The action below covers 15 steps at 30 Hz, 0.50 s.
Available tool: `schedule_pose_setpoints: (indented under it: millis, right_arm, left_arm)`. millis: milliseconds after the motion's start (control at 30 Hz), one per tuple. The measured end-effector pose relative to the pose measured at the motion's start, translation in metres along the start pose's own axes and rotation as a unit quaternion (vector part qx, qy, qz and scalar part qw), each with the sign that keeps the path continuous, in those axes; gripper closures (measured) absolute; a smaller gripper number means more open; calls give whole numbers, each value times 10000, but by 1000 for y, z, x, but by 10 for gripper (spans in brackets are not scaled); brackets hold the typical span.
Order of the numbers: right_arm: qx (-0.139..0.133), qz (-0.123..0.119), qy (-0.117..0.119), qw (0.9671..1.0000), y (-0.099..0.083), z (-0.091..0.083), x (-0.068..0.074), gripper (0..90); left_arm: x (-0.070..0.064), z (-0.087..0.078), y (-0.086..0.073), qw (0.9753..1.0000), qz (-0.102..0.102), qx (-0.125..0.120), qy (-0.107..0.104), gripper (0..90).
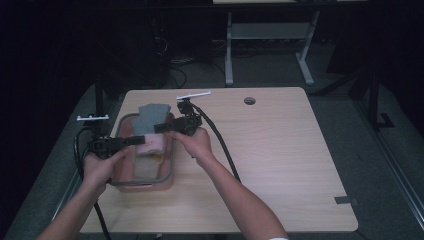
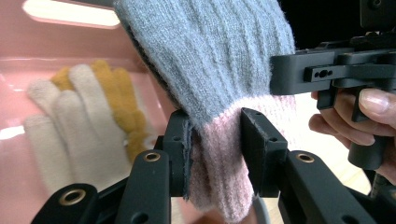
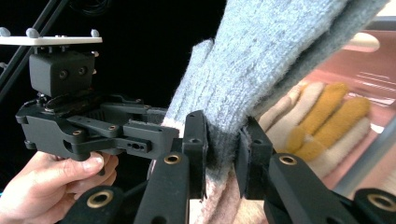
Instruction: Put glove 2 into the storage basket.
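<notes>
At the lower left of the high view, two bare forearms rise from the bottom edge, each hand wrapped round a black gripper over the near left part of a pale wood-grain table (image 1: 280,150). The left gripper (image 1: 131,141) points right from the left hand (image 1: 100,167); the right gripper (image 1: 161,128) points left from the right hand (image 1: 196,144). Both meet on a knitted glove (image 1: 150,125) held above a shallow pink plastic bin (image 1: 145,186) with a grey rim.

In the left gripper view, the left gripper (image 2: 215,140) has its flat black jaws clamped on the glove (image 2: 210,60) where fuzzy grey ribbed knit gives way to a soft pink cuff; the pink part bunches between them. The right gripper's body stands at the right of the frame, fingers wrapped round it.

In the right gripper view, the right gripper (image 3: 223,147) pinches the same glove (image 3: 261,60) at the grey-pink border, jaws pressed on the wool, the grey knit running to the upper right.

Beyond, on the glossy pink floor of the bin (image 2: 18,46), lies a cream and mustard-yellow knitted glove (image 2: 88,116), fingers spread flat.

Farther off in the high view, a round grommet hole (image 1: 249,100) sits near the table's far edge, with white desk legs (image 1: 229,50) on dark floor behind.
</notes>
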State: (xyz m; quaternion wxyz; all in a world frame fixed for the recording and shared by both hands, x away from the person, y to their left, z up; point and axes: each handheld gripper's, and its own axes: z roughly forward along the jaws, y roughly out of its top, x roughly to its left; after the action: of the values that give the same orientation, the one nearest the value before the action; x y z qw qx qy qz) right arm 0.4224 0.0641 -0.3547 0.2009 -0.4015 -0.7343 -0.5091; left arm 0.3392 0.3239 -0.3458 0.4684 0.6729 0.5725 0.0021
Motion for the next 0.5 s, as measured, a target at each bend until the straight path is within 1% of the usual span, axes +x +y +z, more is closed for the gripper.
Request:
schedule_pose_setpoints:
  millis: [100,233,300,433,500]
  right_arm:
    - [19,52,31,10000,0,6,-1,759]
    - [67,90,49,9999,-2,13,-3,759]
    - [99,71,62,9999,-3,16,-5,759]
    - [129,128,85,9998,-4,21,-6,760]
    - [133,106,91,9998,-4,24,-7,760]
  left_arm:
    - [3,-1,-1,10000,-31,19,81,651]
    - [8,-2,-3,9999,-50,92,137,652]
    - [10,-2,-3,9998,-45,140,153,654]
    - [13,-3,-4,9996,-53,166,207,654]
    - [14,-3,-5,9995,-77,193,222,654]
